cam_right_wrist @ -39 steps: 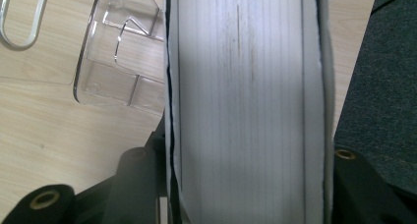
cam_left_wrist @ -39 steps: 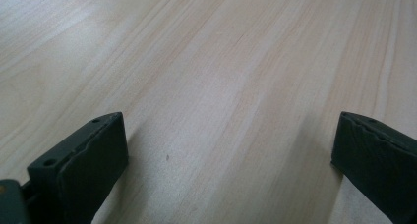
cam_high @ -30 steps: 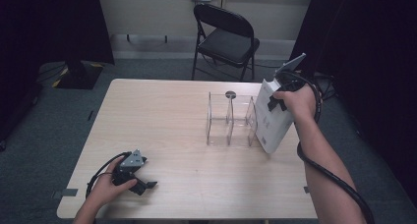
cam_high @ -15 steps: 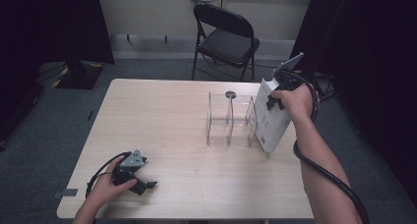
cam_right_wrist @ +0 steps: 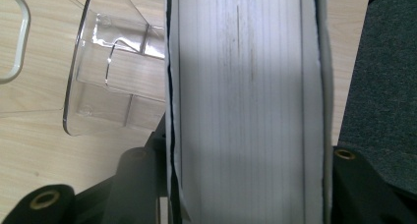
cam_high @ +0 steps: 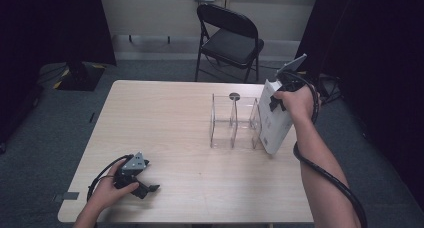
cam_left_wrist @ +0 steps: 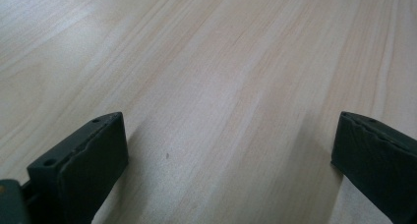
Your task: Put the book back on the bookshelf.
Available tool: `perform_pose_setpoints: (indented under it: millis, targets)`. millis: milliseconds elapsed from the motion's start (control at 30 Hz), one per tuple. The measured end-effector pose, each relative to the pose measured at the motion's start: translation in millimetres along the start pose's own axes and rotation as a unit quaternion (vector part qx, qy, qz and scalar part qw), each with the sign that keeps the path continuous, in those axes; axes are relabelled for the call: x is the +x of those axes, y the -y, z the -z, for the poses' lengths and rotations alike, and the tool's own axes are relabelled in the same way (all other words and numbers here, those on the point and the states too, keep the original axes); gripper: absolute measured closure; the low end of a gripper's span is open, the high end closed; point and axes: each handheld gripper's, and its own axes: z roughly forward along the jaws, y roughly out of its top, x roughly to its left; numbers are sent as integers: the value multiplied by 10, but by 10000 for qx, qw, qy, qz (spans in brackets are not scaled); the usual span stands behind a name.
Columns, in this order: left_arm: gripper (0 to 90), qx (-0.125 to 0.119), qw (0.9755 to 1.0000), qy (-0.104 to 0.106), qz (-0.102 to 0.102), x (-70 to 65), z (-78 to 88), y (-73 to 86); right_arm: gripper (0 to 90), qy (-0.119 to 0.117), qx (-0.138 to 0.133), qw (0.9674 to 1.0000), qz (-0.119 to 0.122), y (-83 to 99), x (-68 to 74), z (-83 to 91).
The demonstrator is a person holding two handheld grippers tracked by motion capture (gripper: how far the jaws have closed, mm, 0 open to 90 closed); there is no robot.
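A thick white book (cam_high: 273, 127) hangs tilted over the table's right edge, its lower corner near the tabletop. My right gripper (cam_high: 274, 104) is shut on its upper end. In the right gripper view the book's page edge (cam_right_wrist: 246, 96) sits clamped between both black jaws. Just left of the book stands a clear acrylic rack (cam_high: 232, 122) with upright dividers, also visible as the rack (cam_right_wrist: 105, 71) beside the book. My left gripper (cam_high: 146, 187) lies on the table near the front left corner, open. Between its jaws is bare wood, and the left gripper (cam_left_wrist: 228, 160) holds nothing.
The pale wooden table (cam_high: 170, 118) has free room across its left and middle. A black folding chair (cam_high: 229, 40) stands behind the far edge. Grey carpet (cam_right_wrist: 388, 76) lies beyond the right edge, and dark curtains hang at both sides.
The right hand has shifted the book slightly, its lower end swinging a little toward the rack. The left gripper has stayed put.
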Motion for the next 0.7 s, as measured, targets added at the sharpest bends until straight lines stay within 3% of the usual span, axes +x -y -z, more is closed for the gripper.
perform_pose_setpoints:
  millis: [233,700]
  targets:
    - [0,0,10000,3,-5,1,1,1,521,-2,-33,9999,-137,-23,-18,-34]
    - [0,5,10000,15,-22,5,4,3,521,-8,-9,9998,-180,-48,-26,-115]
